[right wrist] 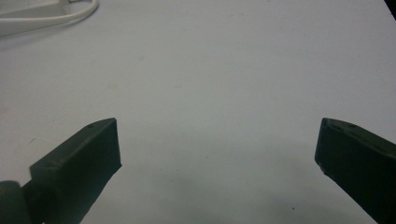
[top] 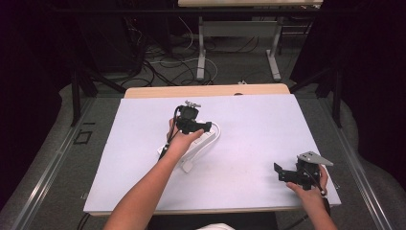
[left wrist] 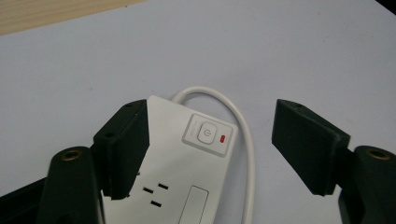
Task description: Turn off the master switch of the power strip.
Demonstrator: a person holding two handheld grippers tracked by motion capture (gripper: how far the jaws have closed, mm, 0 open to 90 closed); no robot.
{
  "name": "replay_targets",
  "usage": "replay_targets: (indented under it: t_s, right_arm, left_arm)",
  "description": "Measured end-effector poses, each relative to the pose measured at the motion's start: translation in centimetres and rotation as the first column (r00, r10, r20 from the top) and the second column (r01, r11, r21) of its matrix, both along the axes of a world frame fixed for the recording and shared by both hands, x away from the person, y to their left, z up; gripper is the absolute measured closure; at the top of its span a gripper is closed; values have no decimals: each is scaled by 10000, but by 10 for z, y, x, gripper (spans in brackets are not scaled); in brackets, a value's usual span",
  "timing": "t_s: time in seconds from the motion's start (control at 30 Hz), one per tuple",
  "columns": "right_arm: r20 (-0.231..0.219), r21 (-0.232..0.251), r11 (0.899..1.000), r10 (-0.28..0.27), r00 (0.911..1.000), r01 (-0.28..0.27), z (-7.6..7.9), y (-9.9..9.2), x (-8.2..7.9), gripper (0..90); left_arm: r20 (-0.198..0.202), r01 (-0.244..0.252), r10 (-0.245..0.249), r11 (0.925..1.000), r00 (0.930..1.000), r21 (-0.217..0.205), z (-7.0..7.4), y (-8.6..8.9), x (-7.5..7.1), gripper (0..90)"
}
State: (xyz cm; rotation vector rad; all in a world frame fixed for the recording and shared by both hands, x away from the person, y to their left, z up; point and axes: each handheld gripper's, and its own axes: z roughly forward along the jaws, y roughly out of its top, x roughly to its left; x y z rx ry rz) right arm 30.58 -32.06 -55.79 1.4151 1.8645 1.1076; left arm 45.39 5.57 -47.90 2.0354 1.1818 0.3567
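A white power strip lies left of the middle of the white table top, its white cable looping round the far end. My left gripper hovers over that end, open. In the left gripper view the left gripper straddles the power strip; the power button and a red light sit between the jaws and the cable curves past. The left jaw overlaps the strip's edge. My right gripper is open low at the front right, with bare table under the right gripper.
The strip's cable shows at the top left of the right gripper view. A wooden edge borders the back of the table. Beyond it, metal desk legs and loose floor cables sit in dim light.
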Motion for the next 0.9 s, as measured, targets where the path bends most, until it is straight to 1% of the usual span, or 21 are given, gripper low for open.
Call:
replay_targets:
  t_s: [0.03, 0.07, 0.1, 0.17, 0.2, 0.23, 0.27, 0.3, 0.37, 0.47, 0.53, 0.6, 0.67, 0.7, 0.9]
  right_arm:
    - [-49, 47, 10000, -72, 10000, 72, 0, 1, 0, 0]
    - [-49, 47, 10000, -72, 10000, 72, 0, 1, 0, 0]
    - [-9, 59, 9999, -132, 9999, 132, 0, 1, 0, 0]
    - [-9, 72, 9999, -134, 9999, 134, 0, 2, 0, 0]
    - [-6, 75, 9999, -141, 9999, 141, 0, 2, 0, 0]
    - [-7, 72, 9999, -134, 9999, 134, 0, 2, 0, 0]
    - [-7, 72, 9999, -134, 9999, 134, 0, 2, 0, 0]
    - [-8, 61, 9999, -129, 9999, 129, 0, 2, 0, 0]
    - [-7, 67, 9999, -122, 9999, 122, 0, 2, -1, 0]
    - [-1, 69, 9999, -115, 9999, 115, 0, 2, -1, 0]
    - [-26, 33, 9999, -141, 9999, 141, 0, 2, -1, 0]
    - [56, 19, 10000, -93, 9999, 92, 0, 2, -1, 0]
    - [58, 21, 10000, -94, 9999, 94, 0, 2, -1, 0]
    - [55, 18, 10000, -97, 9999, 97, 0, 2, -1, 0]
    - [16, 10, 9999, -104, 9999, 104, 1, 2, -1, 0]
  left_arm:
    - [29, 45, -45, 10000, 10000, -16, 1, 1, -1, 218]
    - [35, 116, -116, 9999, 9999, 7, 1, 2, -2, 218]
    - [20, 135, -135, 9999, 9999, -62, 2, 2, -3, 158]
    - [-14, 198, -198, 9998, 9998, -51, 4, 4, -5, 152]
    - [55, 227, -226, 9997, 9997, -72, 4, 4, -6, 144]
    - [53, 275, -275, 9996, 9996, -68, 5, 4, -6, 72]
    - [-7, 296, -296, 9994, 9996, -181, 6, 4, -7, 72]
    - [-53, 327, -329, 9992, 9994, -227, 7, 4, -8, 12]
    - [-32, 360, -361, 9989, 9993, -304, 7, 4, -9, 4]
    - [24, 441, -441, 9989, 9990, -128, 9, 3, -13, 4]
    - [120, 522, -520, 9985, 9986, -173, 10, 2, -15, 4]
    - [157, 546, -543, 9983, 9984, -216, 11, 1, -17, 4]
    - [127, 601, -600, 9981, 9981, -112, 13, 1, -19, 4]
    - [220, 609, -606, 9980, 9979, -154, 13, 1, -20, 4]
    - [264, 665, -658, 9975, 9975, -252, 16, 4, -27, 4]
